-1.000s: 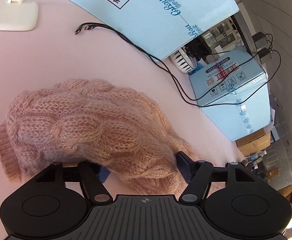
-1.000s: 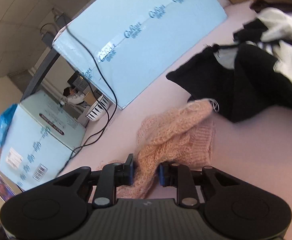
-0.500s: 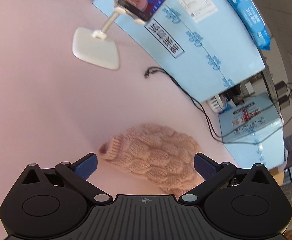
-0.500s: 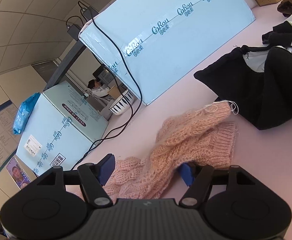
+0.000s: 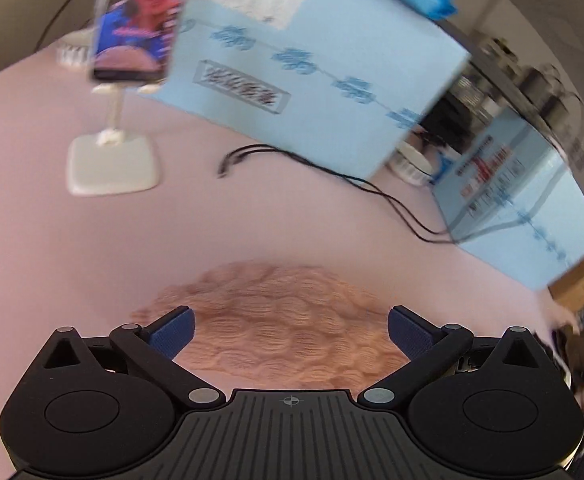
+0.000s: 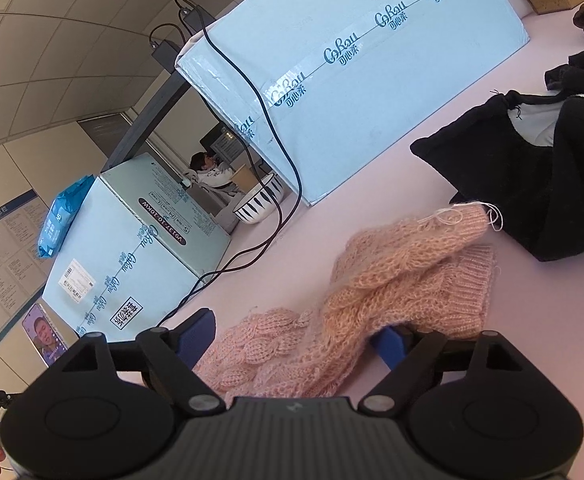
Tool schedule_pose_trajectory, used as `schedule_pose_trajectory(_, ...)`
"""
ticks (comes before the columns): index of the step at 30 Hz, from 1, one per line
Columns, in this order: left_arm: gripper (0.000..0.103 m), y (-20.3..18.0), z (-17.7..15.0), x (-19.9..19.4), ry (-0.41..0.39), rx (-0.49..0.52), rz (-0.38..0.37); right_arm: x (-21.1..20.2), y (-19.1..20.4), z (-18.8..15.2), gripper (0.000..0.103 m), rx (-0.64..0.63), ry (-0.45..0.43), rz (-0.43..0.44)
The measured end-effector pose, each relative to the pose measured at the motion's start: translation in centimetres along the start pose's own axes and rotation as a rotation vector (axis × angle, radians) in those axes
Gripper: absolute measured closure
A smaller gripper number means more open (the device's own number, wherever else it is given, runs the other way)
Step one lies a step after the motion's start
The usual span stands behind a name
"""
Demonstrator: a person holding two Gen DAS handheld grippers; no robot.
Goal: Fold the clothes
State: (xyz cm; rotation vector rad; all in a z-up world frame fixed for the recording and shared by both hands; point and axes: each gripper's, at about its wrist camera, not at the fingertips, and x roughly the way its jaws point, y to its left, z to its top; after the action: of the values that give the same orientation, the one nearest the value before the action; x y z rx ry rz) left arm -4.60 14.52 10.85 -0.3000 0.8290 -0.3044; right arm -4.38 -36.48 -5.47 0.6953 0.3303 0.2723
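Right wrist view: our right tongs [image 6: 298, 340] opening astride pink cable-knit sweater [image 6: 376, 284], fuzzy, bunched, ribbed cuff, flat on matte pink desk [image 6: 472, 364] | black knit garment [image 6: 540, 192] beside | our left tongs [image 5: 290, 332] spread wide, empty, above sweater.

Pink cable-knit sweater [image 6: 376, 288] lying on pale pink table [image 6: 472, 360]; black garment [image 6: 532, 196] at two o'clock; light blue boxes [image 6: 356, 80] showing blue logo print; white bowl [image 6: 258, 200] wearing black stripes.
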Motion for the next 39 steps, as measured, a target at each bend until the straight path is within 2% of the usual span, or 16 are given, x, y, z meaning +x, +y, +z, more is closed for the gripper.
schedule_pose_trajectory(3,0.000,-5.4,-0.6,1.8,0.047,0.188,-0.077,0.0,0.0,0.0,0.017,0.001,0.000,0.003)
schedule_pose_trajectory(6,0.000,-9.5,-1.5,5.0,0.108,0.313,-0.076,-0.1,-0.2,0.0,0.017,0.009,-0.006,0.016)
schedule_pose_trajectory(8,0.000,-10.1,-1.7,7.3,0.130,0.312,-0.038,-0.2,-0.4,0.0,0.017,0.022,-0.014,0.030)
schedule_pose_trajectory(10,0.000,-9.2,-1.6,9.5,0.166,0.228,0.000,-0.4,-0.7,0.0,0.017,0.035,-0.020,0.046)
schedule_pose_trajectory(12,0.000,-7.7,-1.5,11.1,0.207,0.140,0.004,-0.6,-0.8,-0.1,0.017,0.040,-0.022,0.054)
schedule_pose_trajectory(13,0.000,-7.2,-1.6,11.3,0.197,0.124,-0.003,-0.6,-0.7,-0.1,0.017,0.040,-0.021,0.055)
schedule_pose_trajectory(15,0.000,-7.3,-1.9,11.3,0.182,0.135,0.005,-0.6,-0.7,0.0,0.017,0.034,-0.015,0.053)
schedule_pose_trajectory(21,0.000,-9.4,-2.9,11.5,0.186,0.244,0.093,-1.1,-0.9,0.2,0.016,0.039,0.000,0.070)
schedule_pose_trajectory(25,0.000,-10.1,-3.0,12.0,0.187,0.273,0.119,-1.4,-1.1,0.2,0.016,0.049,-0.004,0.073)
schedule_pose_trajectory(28,0.000,-9.1,-2.5,11.6,0.169,0.198,0.061,-1.3,-0.9,0.2,0.016,0.034,0.002,0.058)
schedule_pose_trajectory(30,0.000,-7.5,-1.9,11.2,0.150,0.090,-0.007,-1.3,-0.8,0.2,0.016,0.033,0.002,0.054)
schedule_pose_trajectory(31,0.000,-7.1,-1.8,11.0,0.152,0.076,-0.024,-1.3,-0.9,0.2,0.016,0.033,0.000,0.053)
schedule_pose_trajectory(35,0.000,-6.7,-1.7,9.7,0.145,0.062,-0.057,-1.2,-0.8,0.0,0.016,0.030,-0.006,0.044)
schedule_pose_trajectory(37,0.000,-7.3,-1.9,8.1,0.107,0.091,-0.073,-1.1,-0.7,-0.1,0.016,0.028,-0.012,0.037)
schedule_pose_trajectory(39,0.000,-7.6,-2.5,5.2,0.028,0.144,-0.099,-1.3,-0.8,-0.1,0.016,0.039,-0.026,0.042)
